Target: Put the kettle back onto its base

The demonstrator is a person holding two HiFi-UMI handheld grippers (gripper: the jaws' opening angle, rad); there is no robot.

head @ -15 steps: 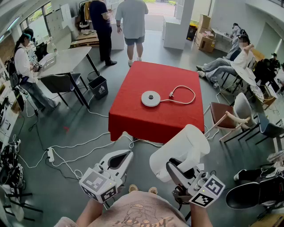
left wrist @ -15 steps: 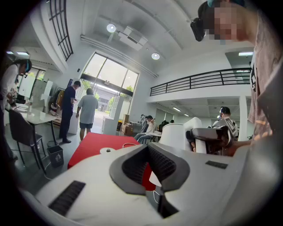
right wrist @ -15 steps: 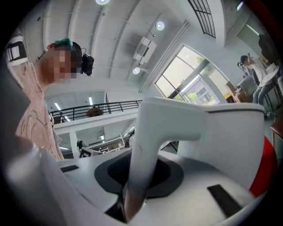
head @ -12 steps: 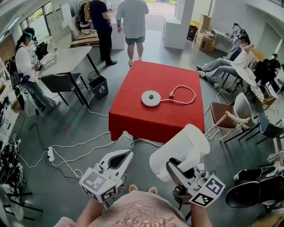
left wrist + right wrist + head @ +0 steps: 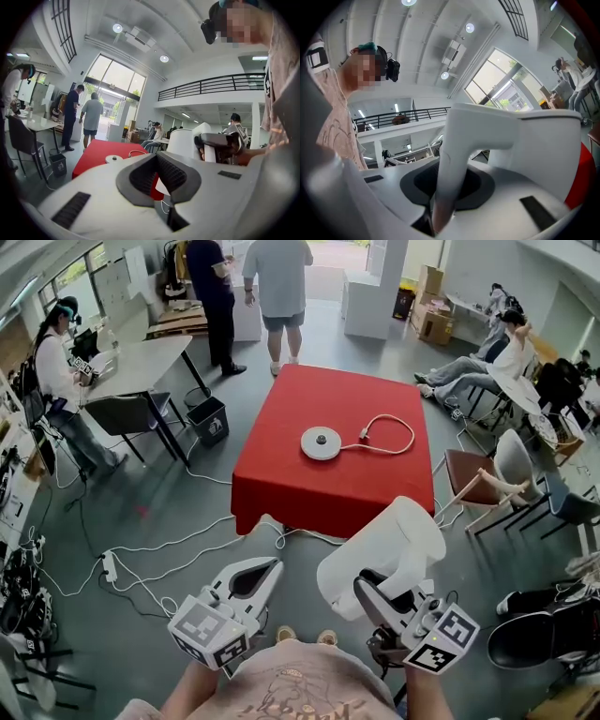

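Note:
The round white kettle base (image 5: 321, 442) lies in the middle of the red table (image 5: 281, 493), with its white cord (image 5: 386, 432) looped off to the right. The white kettle (image 5: 380, 554) hangs over the floor in front of the table's near edge. My right gripper (image 5: 367, 589) is shut on the kettle's handle (image 5: 452, 159), which runs down between its dark pads in the right gripper view, where that gripper (image 5: 440, 208) fills the lower half. My left gripper (image 5: 272, 566) is beside the kettle on the left, shut and holding nothing. In the left gripper view, the left gripper (image 5: 157, 157) points at the table.
Two people (image 5: 253, 277) stand beyond the table's far edge. A grey desk (image 5: 141, 367), a dark chair and a black bin (image 5: 208, 423) are to the left. Chairs (image 5: 511, 474) and seated people are to the right. White cables (image 5: 159, 559) trail across the floor.

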